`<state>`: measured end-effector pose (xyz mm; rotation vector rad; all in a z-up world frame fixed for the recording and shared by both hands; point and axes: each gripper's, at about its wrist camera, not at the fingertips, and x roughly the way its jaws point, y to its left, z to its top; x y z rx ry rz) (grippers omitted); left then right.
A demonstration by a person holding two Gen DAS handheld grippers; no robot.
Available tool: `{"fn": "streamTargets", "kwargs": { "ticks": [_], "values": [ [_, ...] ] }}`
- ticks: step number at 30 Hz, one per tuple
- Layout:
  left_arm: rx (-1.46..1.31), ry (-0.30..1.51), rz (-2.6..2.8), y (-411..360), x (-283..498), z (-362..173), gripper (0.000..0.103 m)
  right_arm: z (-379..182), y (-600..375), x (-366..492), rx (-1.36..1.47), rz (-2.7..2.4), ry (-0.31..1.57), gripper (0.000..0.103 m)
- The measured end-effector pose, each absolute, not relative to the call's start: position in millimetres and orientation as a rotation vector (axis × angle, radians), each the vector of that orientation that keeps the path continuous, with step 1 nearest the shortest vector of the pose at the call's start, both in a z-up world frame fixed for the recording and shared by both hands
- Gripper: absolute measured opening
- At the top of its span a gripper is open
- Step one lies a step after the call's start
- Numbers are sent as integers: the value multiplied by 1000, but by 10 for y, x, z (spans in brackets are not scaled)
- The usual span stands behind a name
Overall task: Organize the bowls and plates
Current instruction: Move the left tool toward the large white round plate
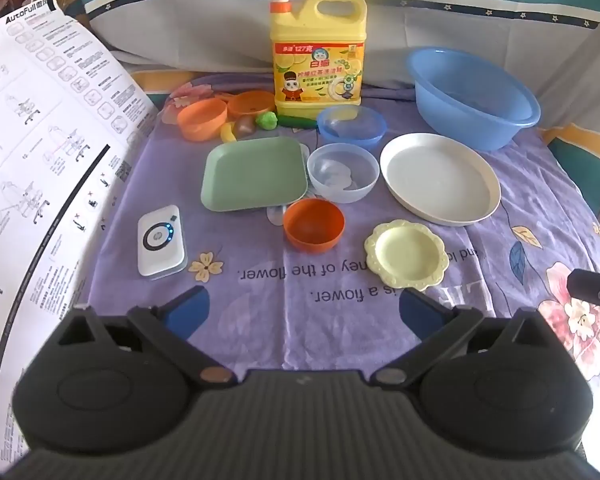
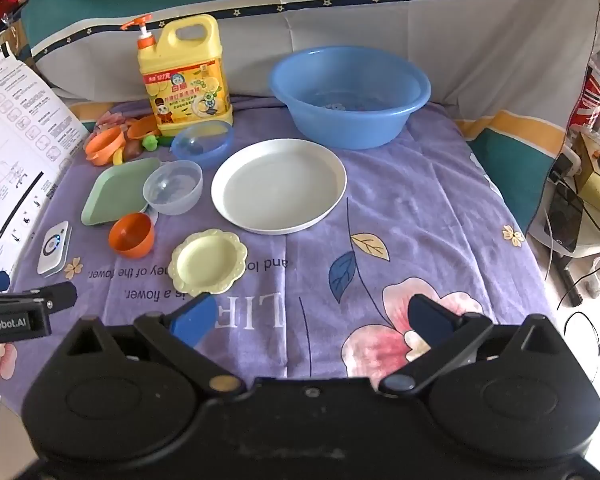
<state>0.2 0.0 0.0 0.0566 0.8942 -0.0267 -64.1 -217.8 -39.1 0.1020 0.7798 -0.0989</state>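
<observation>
On the purple flowered cloth lie a green square plate (image 1: 254, 174) (image 2: 120, 192), a large white round plate (image 1: 440, 180) (image 2: 278, 186), and a small yellow scalloped plate (image 1: 407, 254) (image 2: 209, 262). Between them stand an orange bowl (image 1: 314, 224) (image 2: 132, 235), a clear bowl (image 1: 343, 172) (image 2: 173, 187) and a blue-tinted bowl (image 1: 351, 125) (image 2: 203, 142). My left gripper (image 1: 304, 314) hangs open above the cloth's near part, nothing between its fingers. My right gripper (image 2: 314, 320) is open too, to the right of the yellow plate, over bare cloth.
A blue basin (image 1: 474, 98) (image 2: 350, 94) and a yellow detergent jug (image 1: 319, 50) (image 2: 186, 76) stand at the back. Orange dishes (image 1: 202, 118) and toy food sit back left. A white device (image 1: 162, 242) (image 2: 54, 248) lies left, beside a big instruction sheet (image 1: 32, 152).
</observation>
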Motion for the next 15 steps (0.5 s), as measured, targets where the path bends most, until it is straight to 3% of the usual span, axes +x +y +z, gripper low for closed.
{"fn": "streamTargets", "kwargs": {
  "ticks": [15],
  "values": [
    [68, 884, -22, 5, -11, -6, 103, -419, -2195, -602, 108, -100, 790, 103]
  ]
}}
